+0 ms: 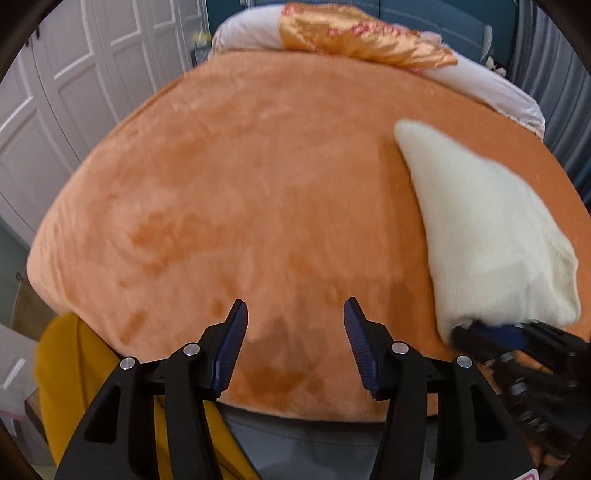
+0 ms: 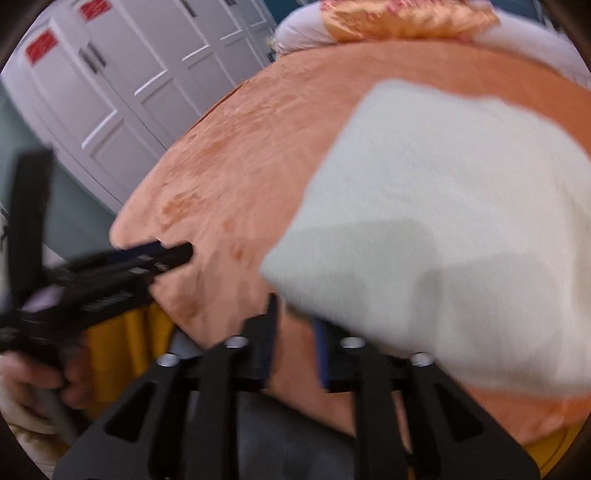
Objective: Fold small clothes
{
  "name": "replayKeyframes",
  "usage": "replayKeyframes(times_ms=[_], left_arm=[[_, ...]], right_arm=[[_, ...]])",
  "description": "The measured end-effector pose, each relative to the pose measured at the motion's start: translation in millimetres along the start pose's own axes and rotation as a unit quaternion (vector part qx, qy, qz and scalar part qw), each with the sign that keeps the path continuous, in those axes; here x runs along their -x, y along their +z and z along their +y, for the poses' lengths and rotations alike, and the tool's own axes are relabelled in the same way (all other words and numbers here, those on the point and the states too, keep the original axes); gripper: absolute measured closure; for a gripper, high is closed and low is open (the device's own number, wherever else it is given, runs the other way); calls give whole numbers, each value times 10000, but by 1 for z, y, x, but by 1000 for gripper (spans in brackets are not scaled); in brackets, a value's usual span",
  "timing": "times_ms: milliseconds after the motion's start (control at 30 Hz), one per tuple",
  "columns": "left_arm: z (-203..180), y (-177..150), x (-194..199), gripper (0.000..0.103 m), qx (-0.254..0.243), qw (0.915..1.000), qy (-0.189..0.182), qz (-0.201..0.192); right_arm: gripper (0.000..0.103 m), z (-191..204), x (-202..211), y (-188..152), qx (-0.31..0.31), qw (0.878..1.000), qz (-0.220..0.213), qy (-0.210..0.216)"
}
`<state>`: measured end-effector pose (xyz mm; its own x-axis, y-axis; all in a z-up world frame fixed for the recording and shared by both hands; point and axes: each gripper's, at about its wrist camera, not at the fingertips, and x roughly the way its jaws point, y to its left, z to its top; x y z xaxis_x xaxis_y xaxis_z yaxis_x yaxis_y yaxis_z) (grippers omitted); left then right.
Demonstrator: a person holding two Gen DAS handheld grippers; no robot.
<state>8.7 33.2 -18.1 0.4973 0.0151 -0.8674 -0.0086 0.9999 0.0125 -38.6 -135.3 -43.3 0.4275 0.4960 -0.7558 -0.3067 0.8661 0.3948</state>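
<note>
A cream fleece garment [image 1: 484,225] lies folded on the orange blanket [image 1: 240,184] at the right. In the right wrist view it [image 2: 443,240] fills the right half, blurred. My right gripper [image 2: 295,314] is shut on the garment's near corner, which drapes over the fingertips; it shows in the left wrist view [image 1: 480,332] at the garment's near end. My left gripper [image 1: 295,314] is open and empty over the blanket's near edge, left of the garment. It shows blurred at the left of the right wrist view [image 2: 173,254].
The blanket covers a bed with a white pillow [image 1: 247,33] and an orange satin cloth [image 1: 362,37] at the far end. White wardrobe doors [image 1: 55,92] stand to the left. A yellow cloth [image 1: 74,369] hangs below the near edge.
</note>
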Motion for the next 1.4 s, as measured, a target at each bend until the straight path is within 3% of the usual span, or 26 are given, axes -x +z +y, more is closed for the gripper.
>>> replayKeyframes(times_ms=[133, 233, 300, 367, 400, 467, 533, 633, 733, 833, 867, 933, 967, 1167, 1233, 1300, 1400], left_arm=[[2, 5, 5, 50, 124, 9999, -80, -50], [6, 8, 5, 50, 200, 9997, -118, -83], [6, 10, 4, 50, 219, 9996, -129, -80], [4, 11, 4, 50, 235, 9995, -186, -67], [1, 13, 2, 50, 222, 9995, -215, -42], [-6, 17, 2, 50, 155, 9994, -303, -16], [-15, 20, 5, 50, -1, 9992, -389, -42], [-23, 25, 12, 50, -129, 9987, -478, -129], [-35, 30, 11, 50, -226, 9973, -691, -117], [-63, 33, 11, 50, -474, 9947, -905, -142], [-74, 33, 11, 49, -561, 9934, -994, -151], [-100, 29, 6, 49, -819, 9909, -1061, -111], [-109, 26, 1, 49, -932, 9901, -1051, -49], [-128, 16, -19, 48, -1107, 9906, -798, 71], [-131, 17, -18, 48, -1159, 9905, -738, 66], [-135, 16, -18, 48, -1207, 9901, -705, 88], [-137, 16, -11, 48, -1269, 9896, -675, 106]], right_arm=[[66, -2, -12, 2, 5, 9999, -82, -116], [85, -6, 6, -1, -103, 9983, -532, 211], [94, -3, 2, -1, 70, 9987, -334, 367], [97, 2, -16, -11, 308, 9988, 122, 347], [103, 4, -25, -16, 330, 9978, 361, 456], [103, 12, -37, -26, 488, 9953, 717, 436], [103, 19, -24, -27, 603, 9959, 605, 312], [103, -1, 21, -19, -31, 9995, 146, 285], [103, -33, 75, -12, -717, 9966, -397, -93], [103, -75, 115, -6, -1393, 9852, -806, -589], [103, -94, 118, -8, -1566, 9790, -723, -1087], [103, -123, 102, -17, -1635, 9642, -168, -2082], [103, -135, 93, -24, -1664, 9622, 50, -2157], [102, -123, 132, -11, -1806, 9622, -568, -1958], [103, -127, 122, -13, -1719, 9603, -417, -2157], [103, -145, 97, -15, -1834, 9583, 74, -2189], [103, -144, 110, -12, -2131, 9569, -133, -1971]])
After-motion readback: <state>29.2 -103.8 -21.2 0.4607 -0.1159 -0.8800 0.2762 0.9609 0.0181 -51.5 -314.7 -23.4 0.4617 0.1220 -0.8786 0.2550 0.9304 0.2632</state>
